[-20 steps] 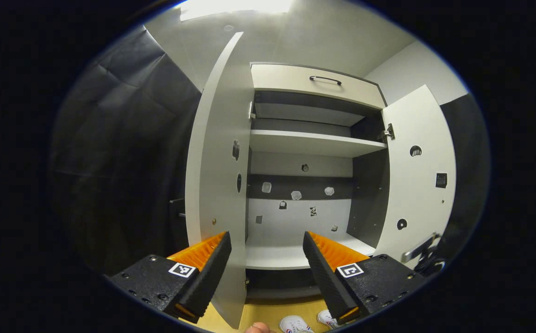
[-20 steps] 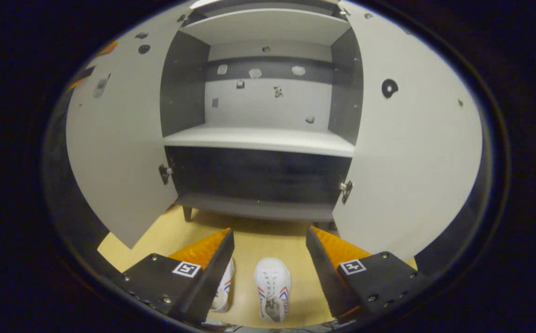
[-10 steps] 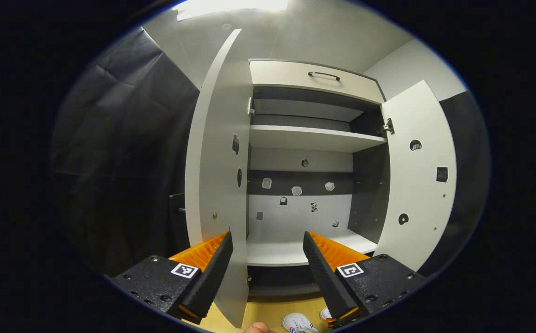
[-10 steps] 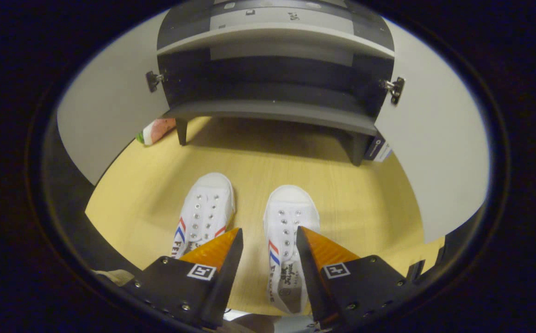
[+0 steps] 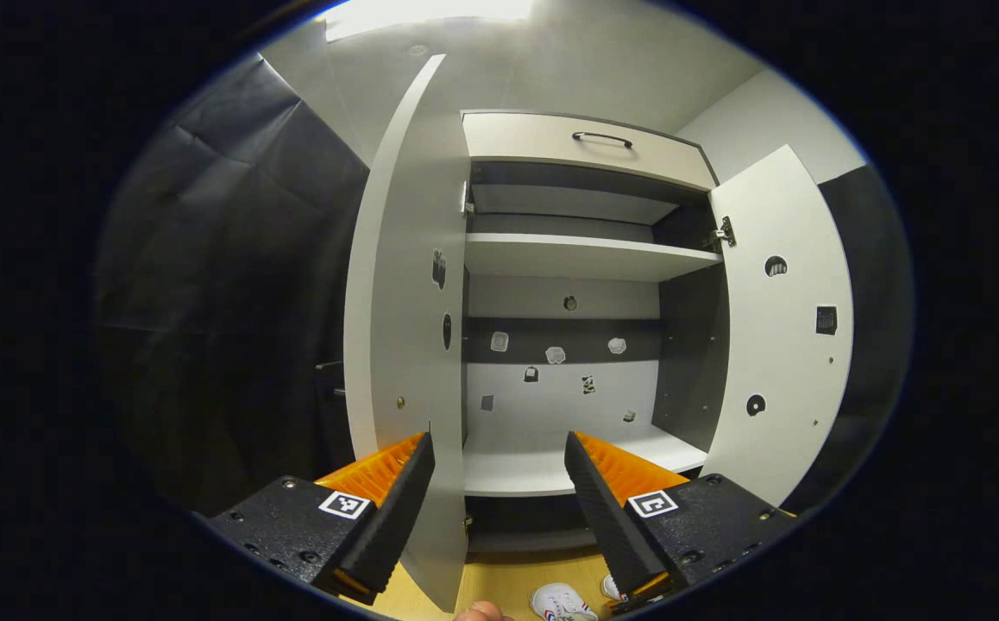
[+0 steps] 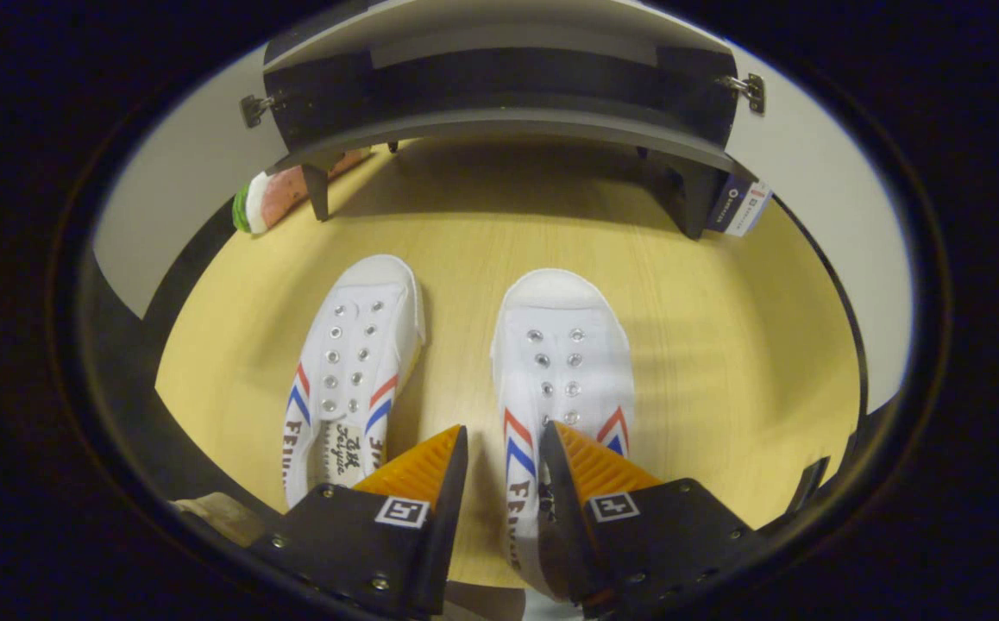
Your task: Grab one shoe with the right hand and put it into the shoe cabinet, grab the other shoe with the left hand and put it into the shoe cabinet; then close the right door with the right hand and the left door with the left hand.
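Observation:
Two white canvas shoes with red and blue stripes lie side by side on the yellow wood floor, toes toward the cabinet: the left shoe (image 6: pixel 353 362) and the right shoe (image 6: pixel 564 362). My right gripper (image 6: pixel 504 444) hangs low over the right shoe's heel end. Its jaws are partly narrowed, with that shoe's left side wall between them and a gap still showing. My left gripper (image 5: pixel 499 453) is held high and open, nothing between its fingers, facing the open shoe cabinet's lower shelf (image 5: pixel 543 474). Both shoes (image 5: pixel 562 599) peek in below it.
The cabinet's left door (image 5: pixel 405 345) and right door (image 5: pixel 784 328) stand wide open. A drawer with a handle (image 5: pixel 603 138) tops it. A green-and-pink object (image 6: pixel 271 198) lies by the left leg, a blue-and-white box (image 6: pixel 741 207) by the right leg. A fingertip (image 5: pixel 475 612) shows low.
My right gripper has tilted down and dropped close to the shoes, and its jaws have narrowed around the right shoe's side. The left gripper has barely moved.

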A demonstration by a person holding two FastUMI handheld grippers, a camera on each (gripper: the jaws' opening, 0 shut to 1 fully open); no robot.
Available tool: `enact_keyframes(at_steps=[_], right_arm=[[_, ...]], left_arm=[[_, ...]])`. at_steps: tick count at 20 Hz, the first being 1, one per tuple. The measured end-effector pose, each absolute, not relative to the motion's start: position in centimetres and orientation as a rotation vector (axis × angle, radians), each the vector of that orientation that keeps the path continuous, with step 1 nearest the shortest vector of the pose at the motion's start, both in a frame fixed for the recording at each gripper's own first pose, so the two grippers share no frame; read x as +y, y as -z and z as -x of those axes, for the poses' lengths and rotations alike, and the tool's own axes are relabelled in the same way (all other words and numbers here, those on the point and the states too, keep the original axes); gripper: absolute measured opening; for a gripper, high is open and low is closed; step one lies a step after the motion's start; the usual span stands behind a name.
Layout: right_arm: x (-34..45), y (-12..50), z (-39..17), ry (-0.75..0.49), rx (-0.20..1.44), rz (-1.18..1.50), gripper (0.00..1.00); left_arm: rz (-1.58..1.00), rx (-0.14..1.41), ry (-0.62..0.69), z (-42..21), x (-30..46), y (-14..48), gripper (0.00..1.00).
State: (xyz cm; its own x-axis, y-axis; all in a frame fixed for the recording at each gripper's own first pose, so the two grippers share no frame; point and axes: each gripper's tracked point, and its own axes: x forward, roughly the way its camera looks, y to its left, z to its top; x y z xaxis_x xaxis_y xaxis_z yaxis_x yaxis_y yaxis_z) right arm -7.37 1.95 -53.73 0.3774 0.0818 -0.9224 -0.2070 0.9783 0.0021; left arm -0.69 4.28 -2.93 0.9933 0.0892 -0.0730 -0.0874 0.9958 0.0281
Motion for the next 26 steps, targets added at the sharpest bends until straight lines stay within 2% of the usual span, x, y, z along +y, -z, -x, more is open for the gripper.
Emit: enact_keyframes(at_steps=[2,4,6,7,12,16,21,22,23,26], right_arm=[[0.8,54.6,6.6,-0.154,1.160,0.219,0.53],[0.6,53.2,6.8,-0.135,1.140,0.240,0.16],[0.9,52.8,7.2,-0.128,1.135,0.249,0.16],[1.0,53.6,6.7,-0.124,1.125,0.240,0.02],[0.7,51.7,6.2,-0.069,1.095,0.028,0.00],[1.0,46.3,5.0,-0.065,1.014,-0.058,0.01],[3.0,34.8,0.3,-0.103,0.815,-0.114,0.00],[3.5,32.2,-1.1,-0.113,0.770,-0.118,0.05],[3.9,29.5,-2.6,-0.122,0.720,-0.122,0.00],[5.2,23.1,-7.3,-0.150,0.594,-0.125,0.00]], left_arm=[[-0.023,0.074,-0.090,0.7,4.3,2.9,0.93],[-0.018,0.074,-0.089,0.7,4.3,3.0,0.93],[-0.012,0.079,-0.086,0.7,4.3,3.2,0.93],[-0.006,0.084,-0.084,0.7,4.2,3.3,0.92],[-0.008,0.092,-0.076,0.7,4.2,3.7,0.93],[-0.013,0.090,-0.074,0.8,4.2,3.7,0.93],[-0.018,0.092,-0.069,0.8,4.2,3.7,0.93],[-0.019,0.092,-0.069,0.8,4.2,3.8,0.93],[-0.019,0.091,-0.067,0.8,4.2,3.7,0.93],[-0.014,0.088,-0.063,0.8,4.2,3.7,0.92]])
